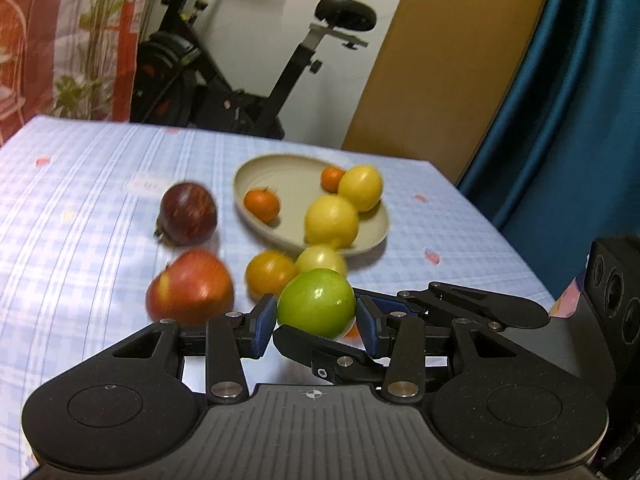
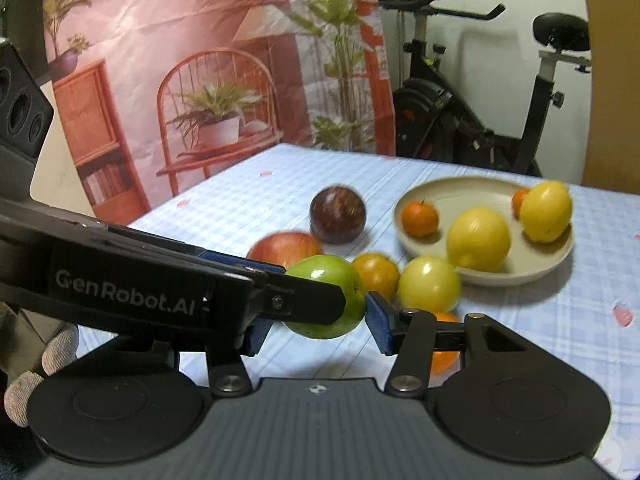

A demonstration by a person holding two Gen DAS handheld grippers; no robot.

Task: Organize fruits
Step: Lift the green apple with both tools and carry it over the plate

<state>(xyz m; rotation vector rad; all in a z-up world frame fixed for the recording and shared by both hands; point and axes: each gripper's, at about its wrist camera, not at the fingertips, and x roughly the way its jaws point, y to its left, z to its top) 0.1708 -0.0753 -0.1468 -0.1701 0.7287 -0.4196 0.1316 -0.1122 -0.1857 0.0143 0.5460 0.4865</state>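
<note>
A green apple (image 1: 316,303) (image 2: 332,276) sits between the blue pads of both grippers, just above the blue checked tablecloth. My left gripper (image 1: 316,322) is shut on it. My right gripper (image 2: 318,326) also has its pads at the apple's sides; the left gripper's finger crosses in front of it. Behind it lie a red apple (image 1: 190,286), a dark red fruit (image 1: 188,214), an orange fruit (image 1: 269,273) and a pale yellow fruit (image 1: 321,258). A beige plate (image 1: 288,172) holds two lemons (image 1: 331,221) and two small oranges (image 1: 262,204).
Another orange (image 2: 443,360) lies under my right gripper's right finger. An exercise bike (image 1: 240,80) stands beyond the table's far edge, with a printed backdrop (image 2: 180,80) at the left and a blue curtain (image 1: 560,120) at the right.
</note>
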